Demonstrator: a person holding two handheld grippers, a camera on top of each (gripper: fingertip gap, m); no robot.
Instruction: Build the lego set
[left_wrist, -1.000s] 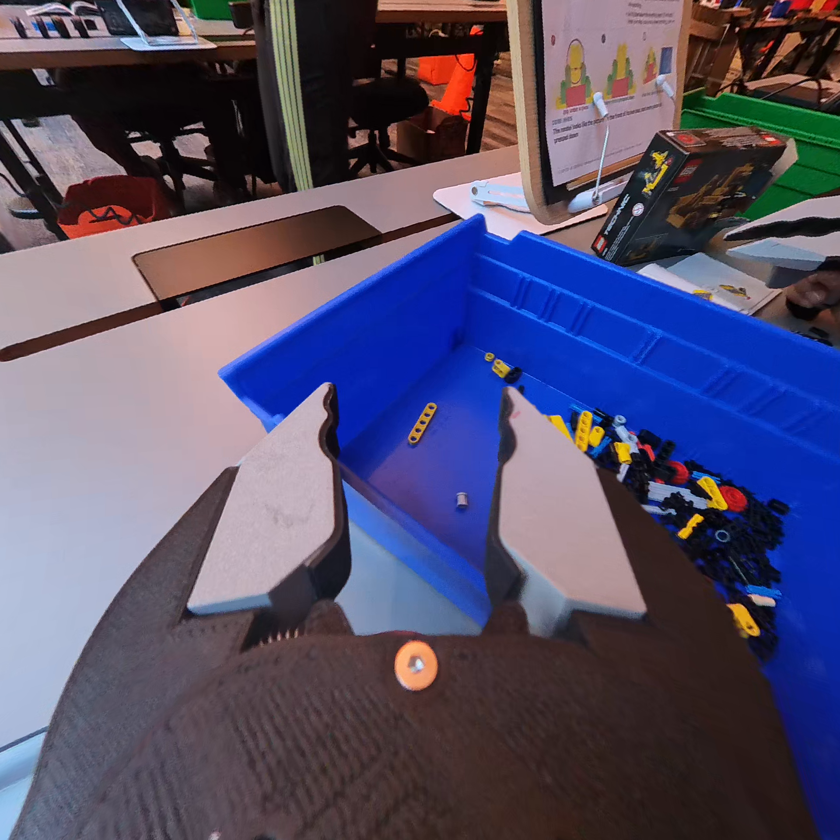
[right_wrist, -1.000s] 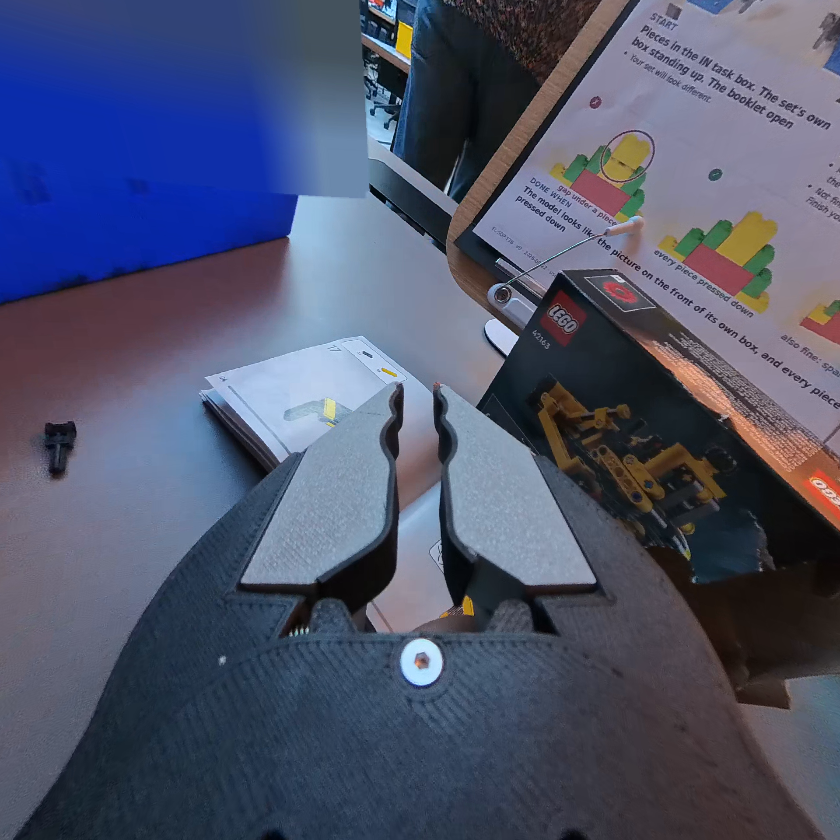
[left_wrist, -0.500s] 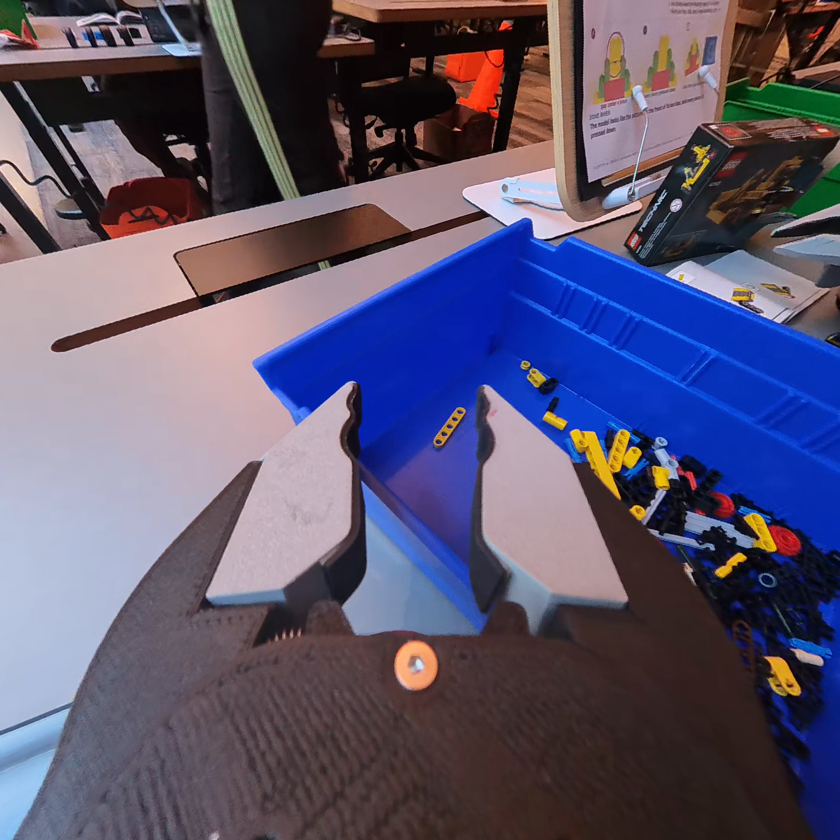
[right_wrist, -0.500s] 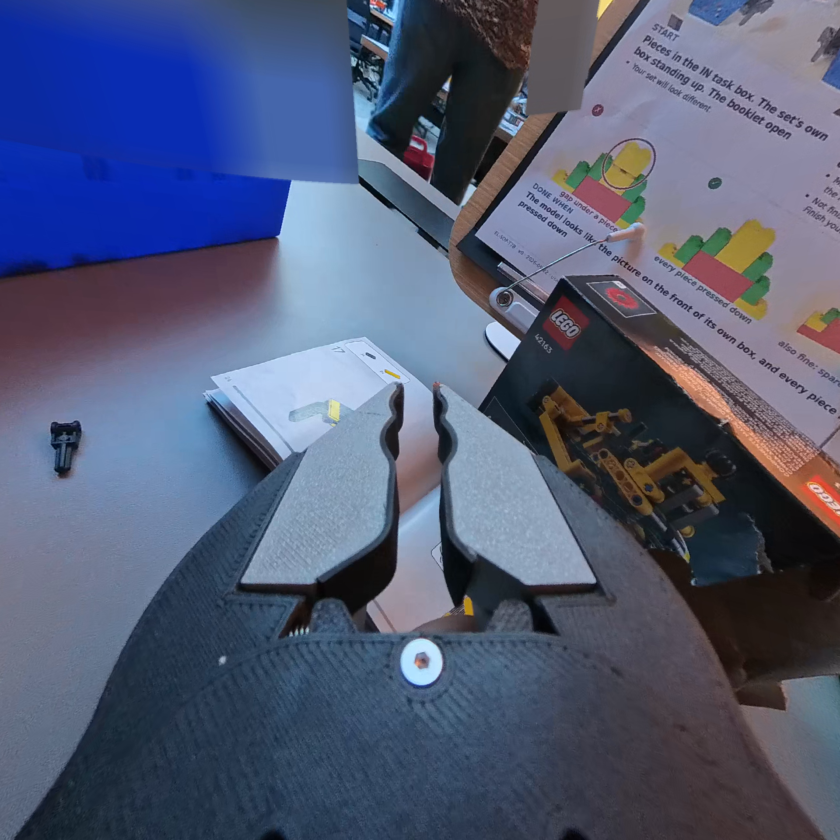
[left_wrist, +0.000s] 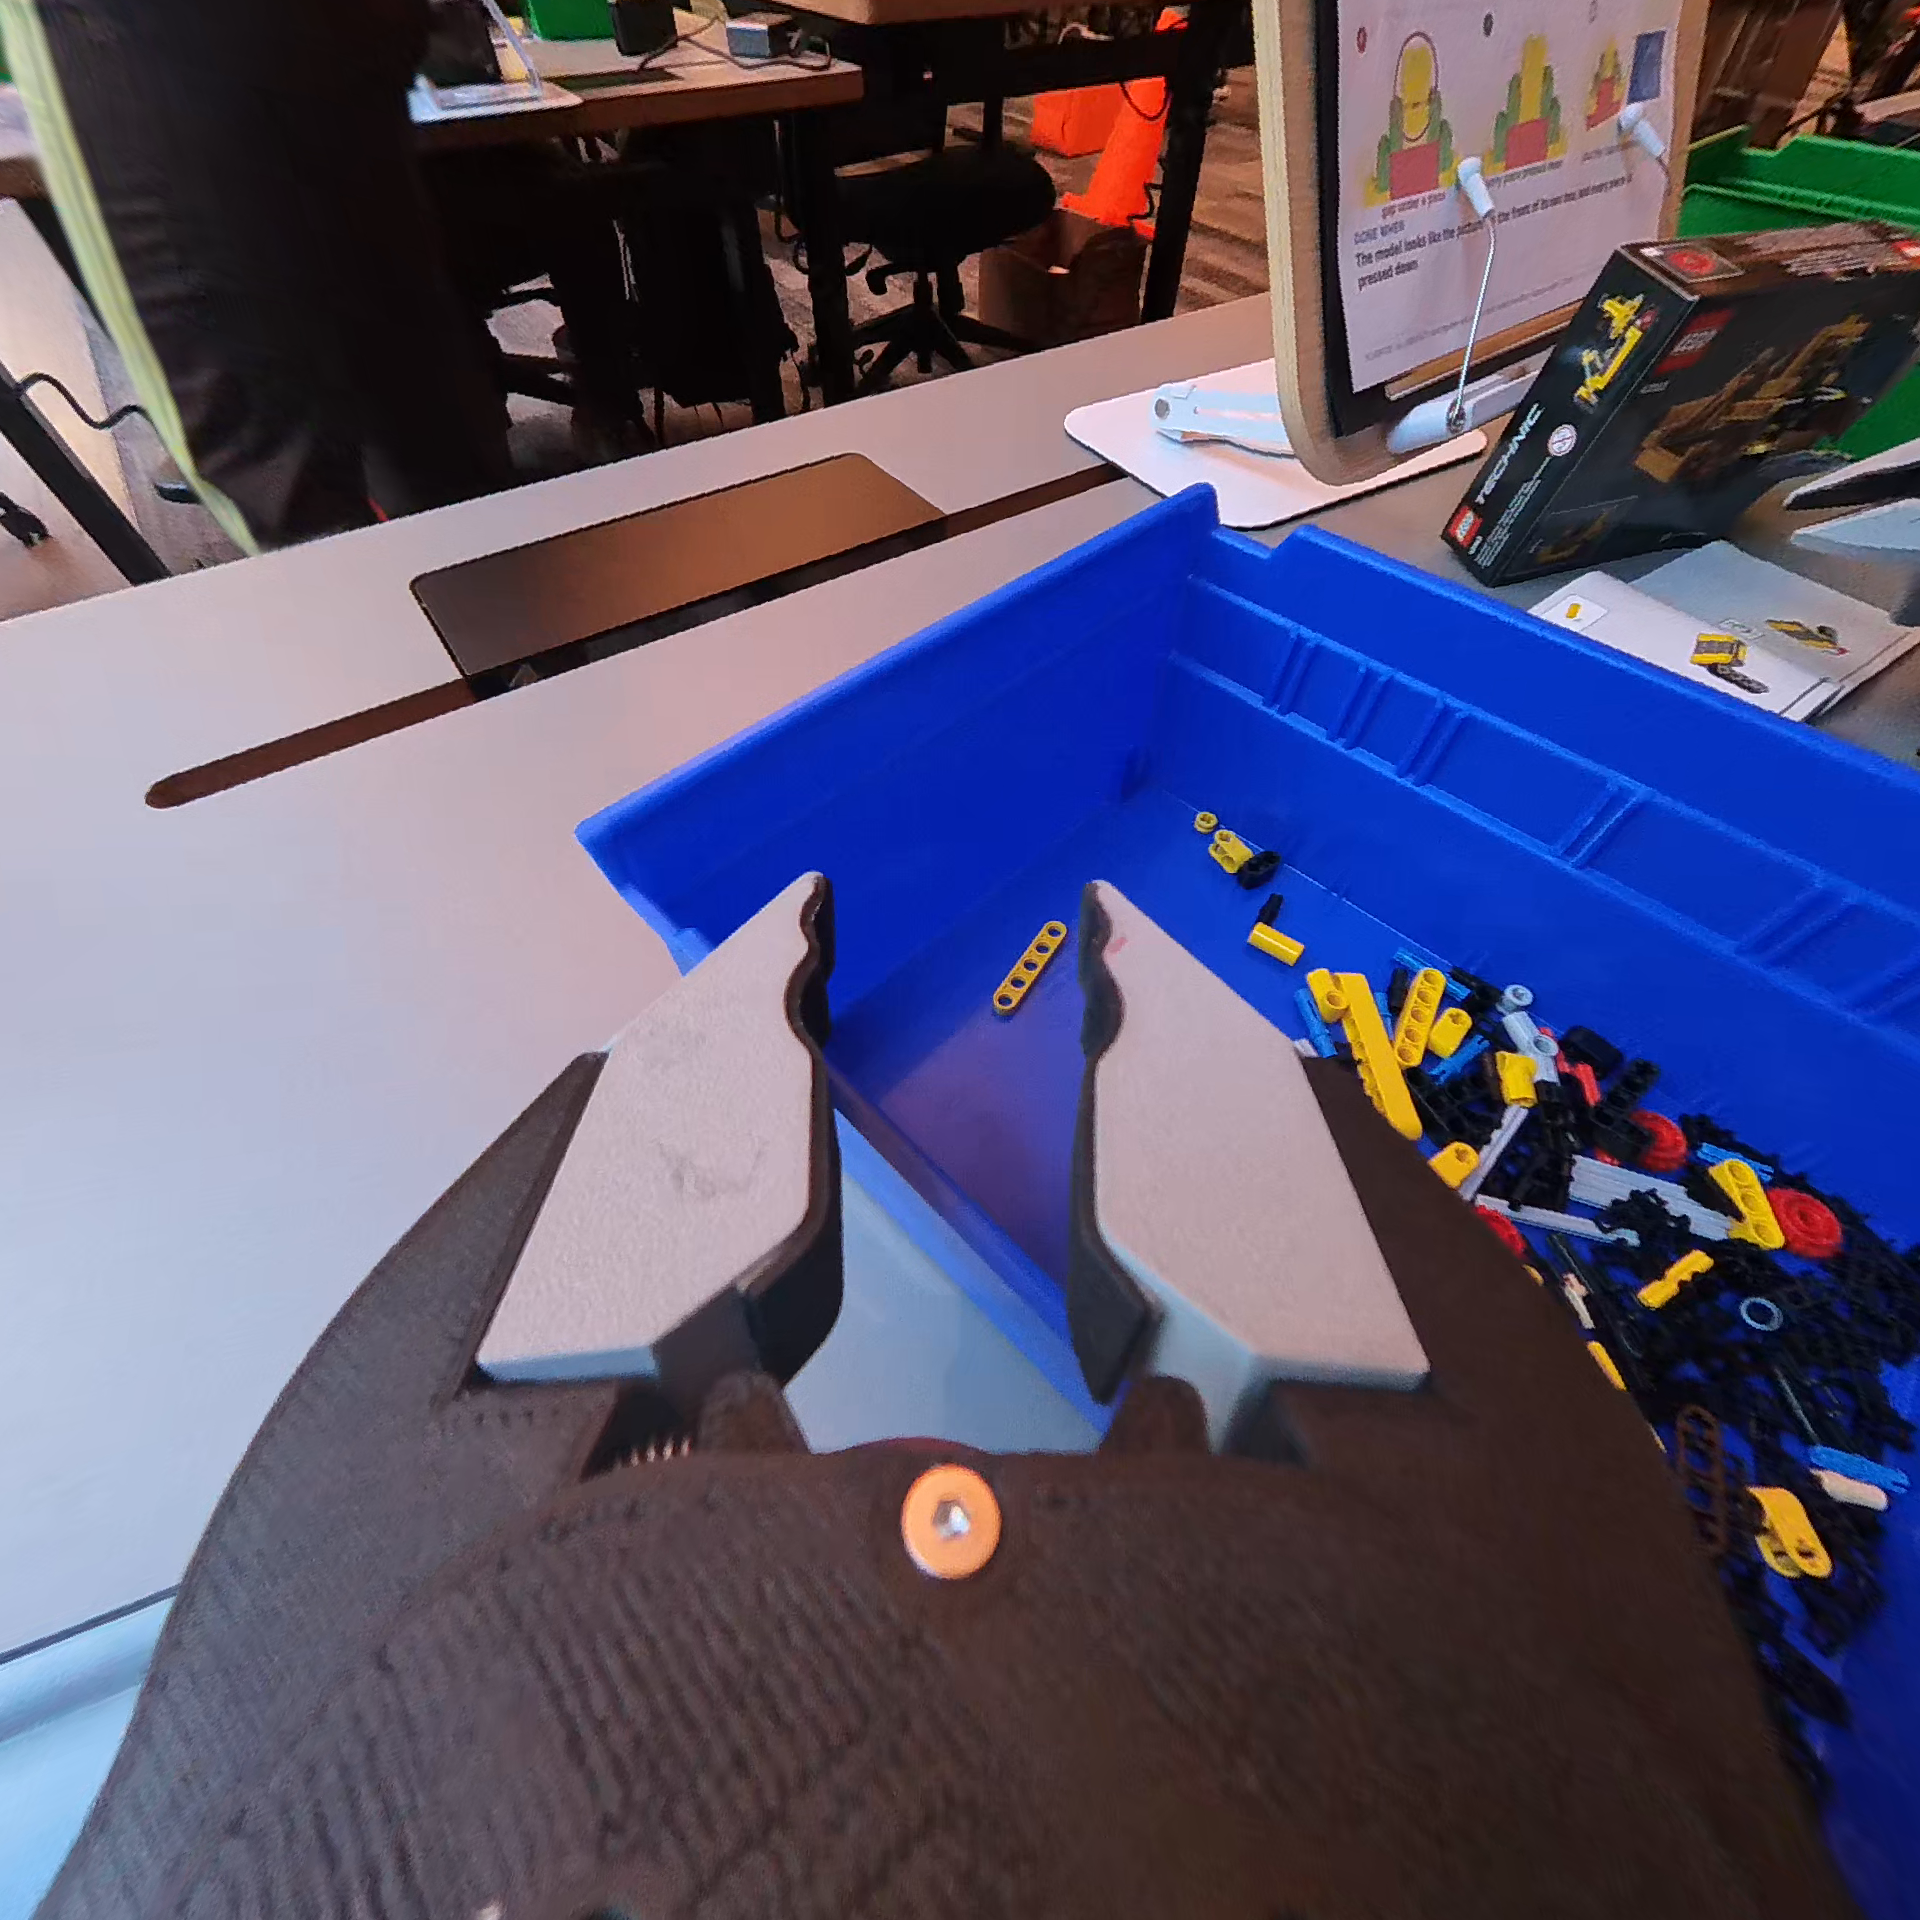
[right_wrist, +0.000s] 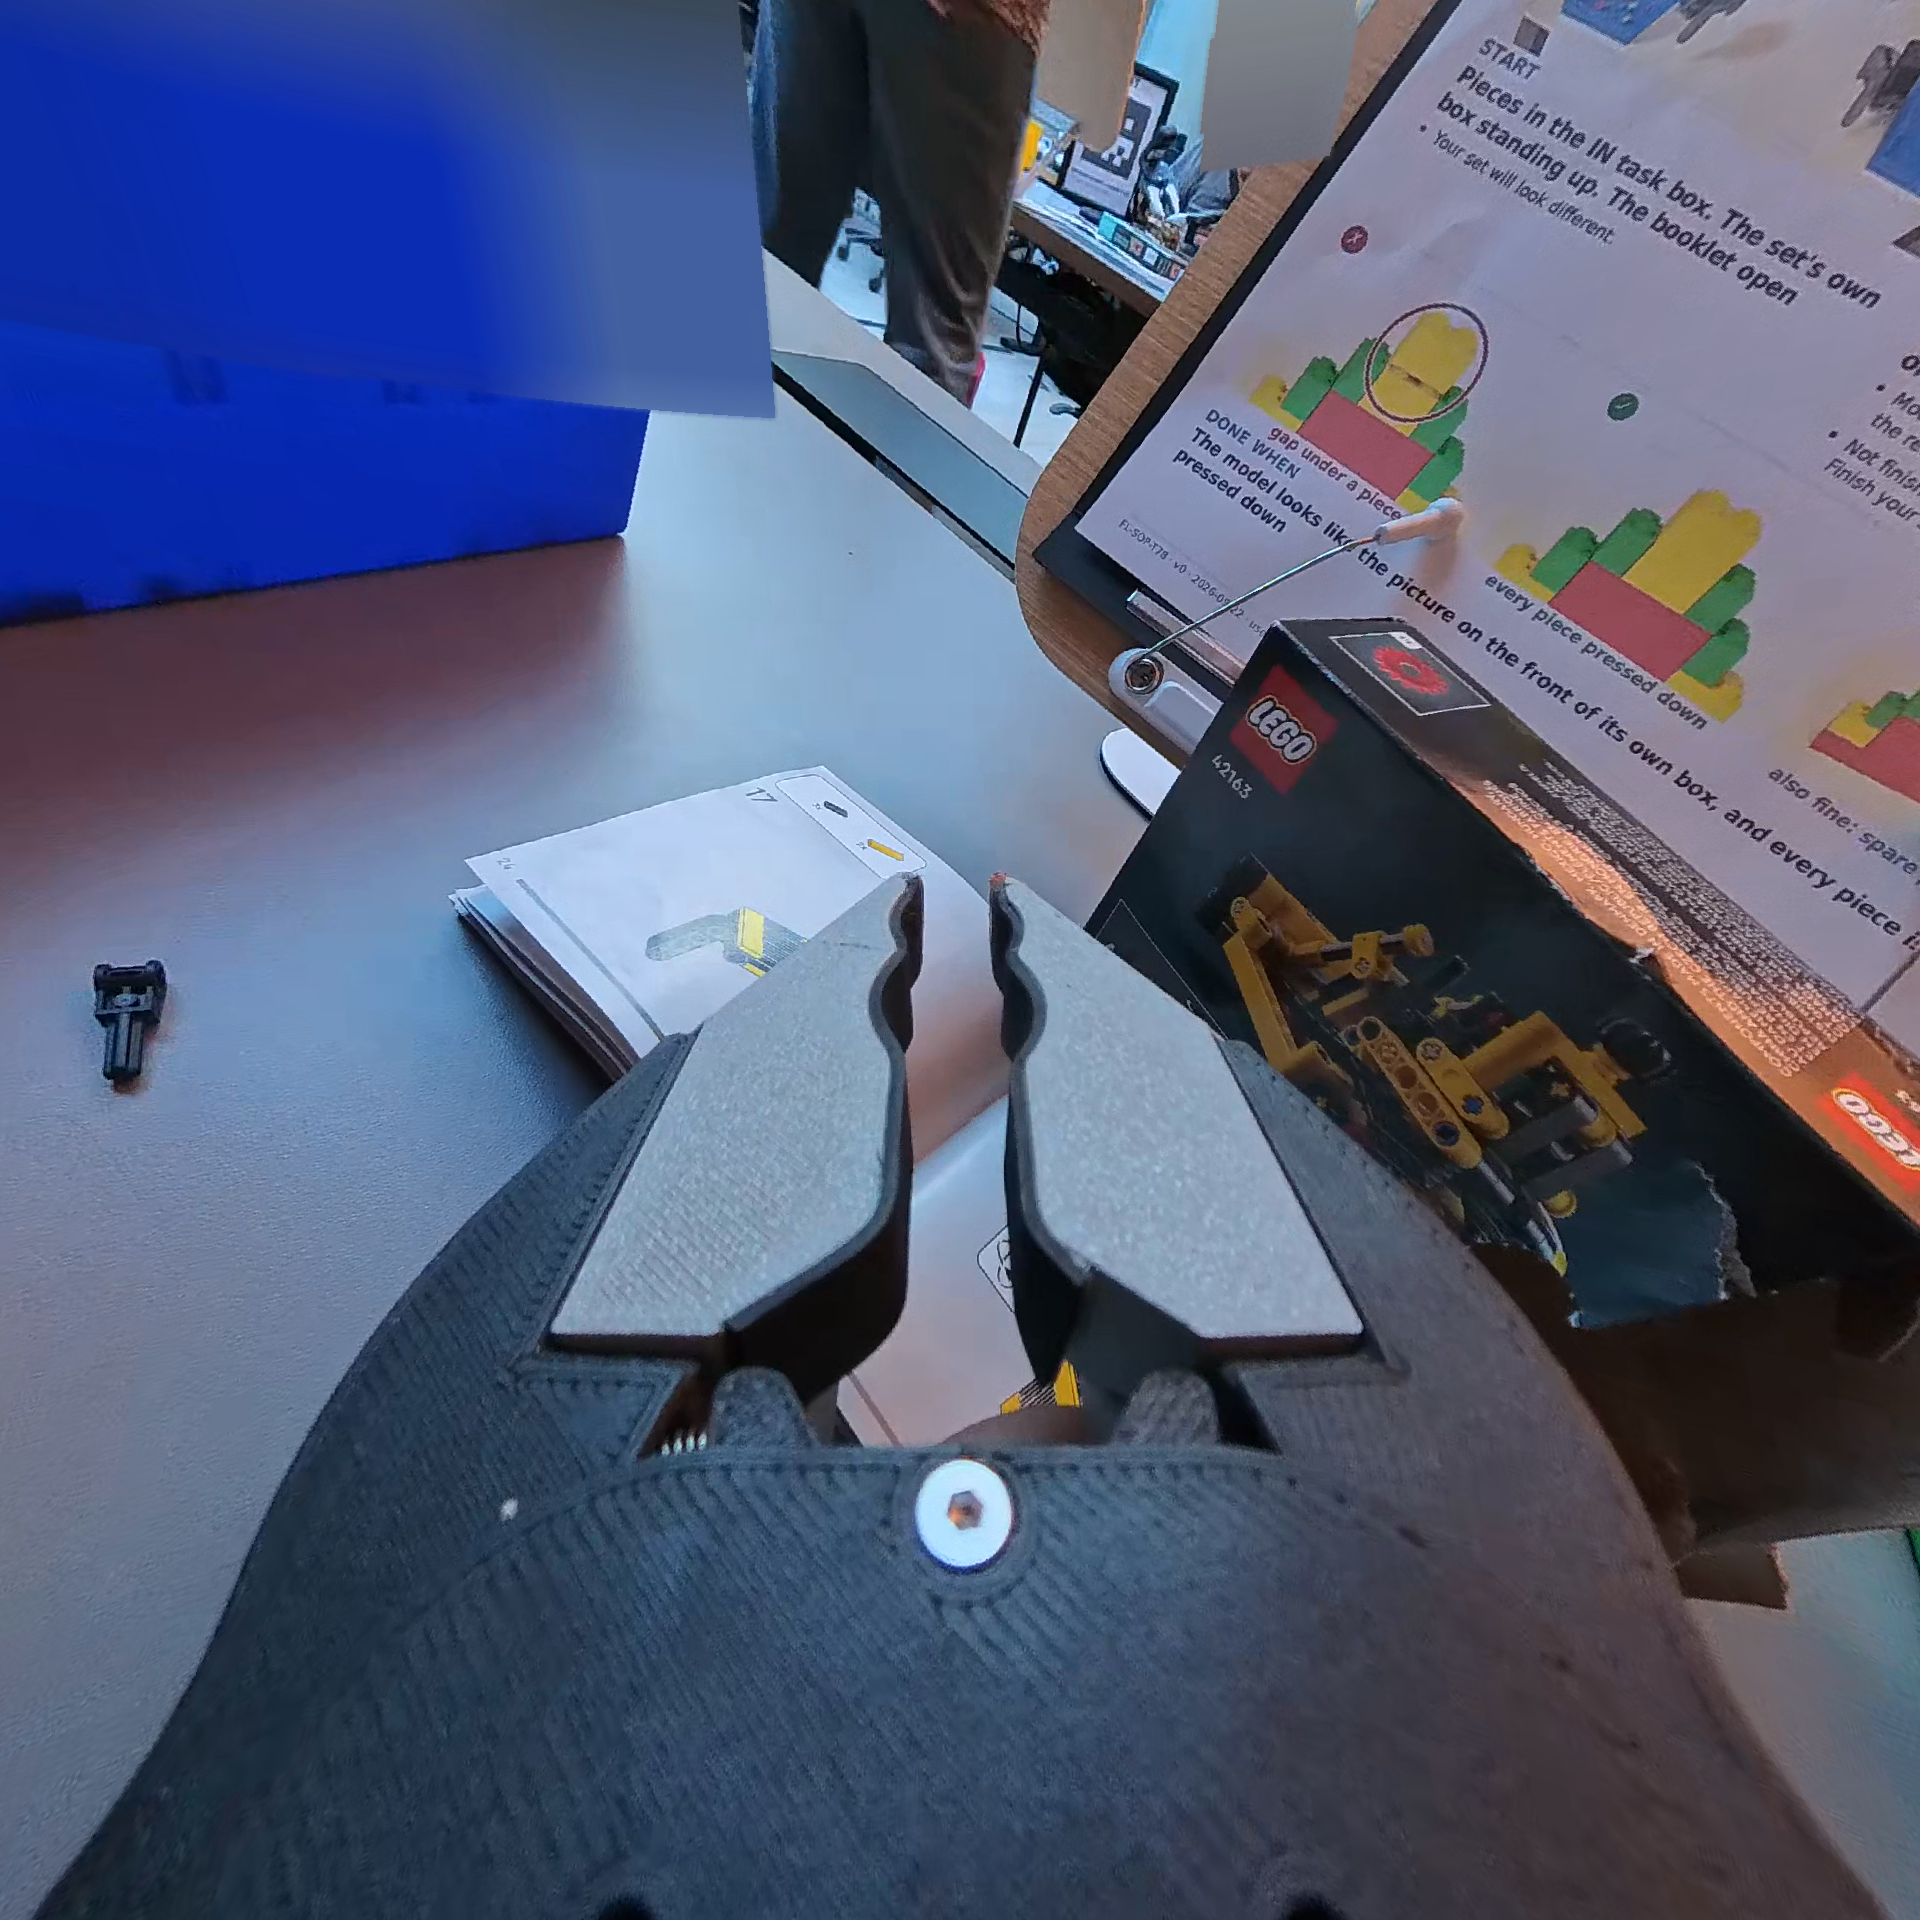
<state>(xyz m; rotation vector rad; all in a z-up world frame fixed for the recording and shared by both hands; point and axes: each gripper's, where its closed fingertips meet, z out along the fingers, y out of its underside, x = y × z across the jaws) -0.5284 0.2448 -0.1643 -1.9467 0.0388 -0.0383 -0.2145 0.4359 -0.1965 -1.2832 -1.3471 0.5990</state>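
Observation:
A blue bin (left_wrist: 894, 727) holds a pile of small black, yellow, red and grey lego pieces (left_wrist: 1621, 1195) on its right side. A thin yellow beam with holes (left_wrist: 1029, 966) lies alone on the bin floor. My left gripper (left_wrist: 954, 914) is open and empty, above the bin's near left corner. My right gripper (right_wrist: 953, 894) hovers over the open instruction booklet (right_wrist: 675, 894), its jaws a narrow gap apart with nothing between the tips. A small black pin piece (right_wrist: 127, 1018) lies on the table to its left. The set's black box (right_wrist: 1455, 987) stands just right of it.
An instruction board on a stand (left_wrist: 1455, 187) rises behind the box (left_wrist: 1683, 416) and booklet (left_wrist: 1725, 644). A green bin (left_wrist: 1808, 177) is at the far right. The blue bin's outer wall (right_wrist: 312, 499) is left of the right gripper. A person stands beyond the table. There is about 40 cm between the tips of the two grippers.
My left gripper's jaws have narrowed and its view has swung left and back, showing more of the pile. The right gripper has hardly moved.

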